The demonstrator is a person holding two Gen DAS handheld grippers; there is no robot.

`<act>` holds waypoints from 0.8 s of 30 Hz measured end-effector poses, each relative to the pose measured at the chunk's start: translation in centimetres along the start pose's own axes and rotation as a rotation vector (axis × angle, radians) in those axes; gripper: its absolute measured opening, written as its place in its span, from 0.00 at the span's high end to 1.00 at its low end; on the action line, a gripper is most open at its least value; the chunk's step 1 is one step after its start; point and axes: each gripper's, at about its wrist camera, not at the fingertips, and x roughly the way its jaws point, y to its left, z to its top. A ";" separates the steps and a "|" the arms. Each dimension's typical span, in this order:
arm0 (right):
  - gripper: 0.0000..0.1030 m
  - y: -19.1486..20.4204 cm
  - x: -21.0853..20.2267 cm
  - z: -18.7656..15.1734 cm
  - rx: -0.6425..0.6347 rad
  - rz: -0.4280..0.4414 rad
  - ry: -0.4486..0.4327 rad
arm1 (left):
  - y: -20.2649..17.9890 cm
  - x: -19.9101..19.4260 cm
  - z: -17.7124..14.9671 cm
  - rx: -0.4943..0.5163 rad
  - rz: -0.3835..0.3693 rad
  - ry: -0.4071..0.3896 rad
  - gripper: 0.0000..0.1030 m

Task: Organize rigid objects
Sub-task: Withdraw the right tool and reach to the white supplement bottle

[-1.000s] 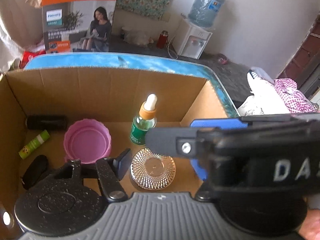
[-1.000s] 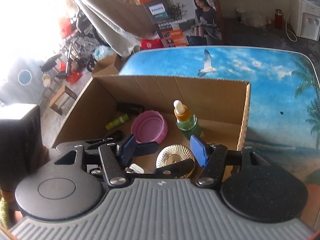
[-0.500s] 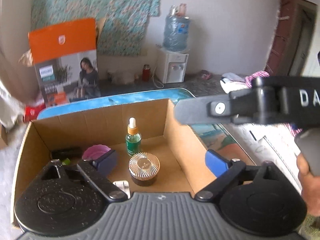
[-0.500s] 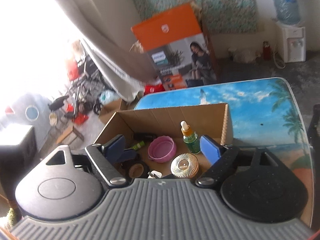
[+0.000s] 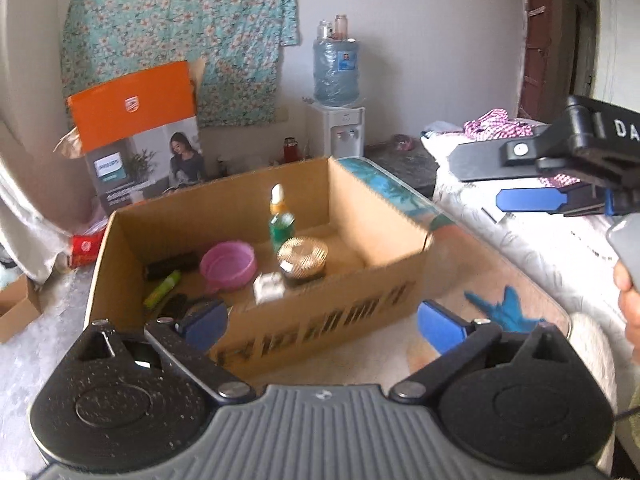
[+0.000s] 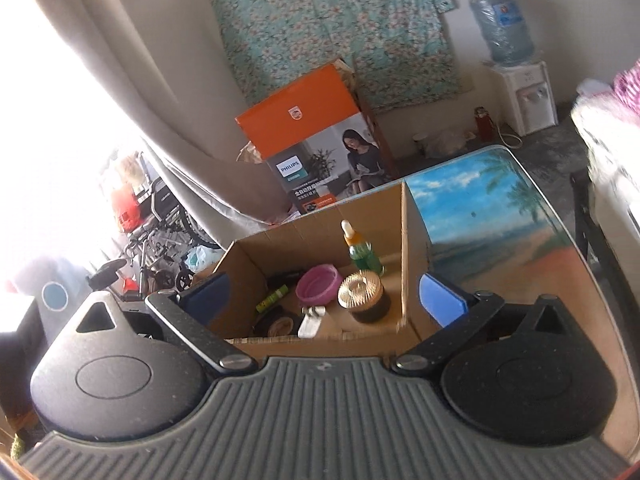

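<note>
An open cardboard box (image 5: 320, 312) stands on the beach-print table (image 6: 500, 220). Inside it are a green dropper bottle (image 5: 281, 224), a pink bowl (image 5: 228, 266), a gold-lidded jar (image 5: 303, 258), a small white item (image 5: 269, 287), a green tube (image 5: 162, 288) and a black cylinder (image 5: 172, 264). My left gripper (image 5: 322, 326) hangs before the box's front wall, jaws opening wide, nothing between them. My right gripper (image 6: 325, 298) is back from the box's near edge, jaws also opening and empty; it shows in the left wrist view at the right (image 5: 520, 184).
An orange printed carton (image 5: 136, 132) and a water dispenser (image 5: 336, 120) stand behind the table. A bed with checked cloth (image 5: 500, 128) lies to the right. A wheelchair (image 6: 160, 220) sits by the bright window. A hand (image 5: 630, 296) holds the right gripper.
Both grippers pulled back and up out of the box and their jaws spread wide. The whole box is now in view in front of them.
</note>
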 end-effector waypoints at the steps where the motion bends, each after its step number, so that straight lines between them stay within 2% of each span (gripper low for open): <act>1: 0.02 0.0 -0.3 -0.7 0.009 0.004 0.002 | 0.3 -0.3 -0.6 -0.007 0.006 -0.001 0.01; 8: 0.02 0.9 0.8 -3.7 0.030 0.060 0.082 | 2.7 -2.2 -4.0 -0.076 0.061 -0.032 0.01; 17: 0.02 4.9 5.0 -4.4 0.018 0.153 0.194 | 5.8 -3.3 -5.3 -0.157 0.155 -0.093 0.01; 24: 0.02 7.3 8.8 -4.5 0.040 0.228 0.271 | 8.2 -1.2 -5.8 -0.220 0.218 -0.047 0.01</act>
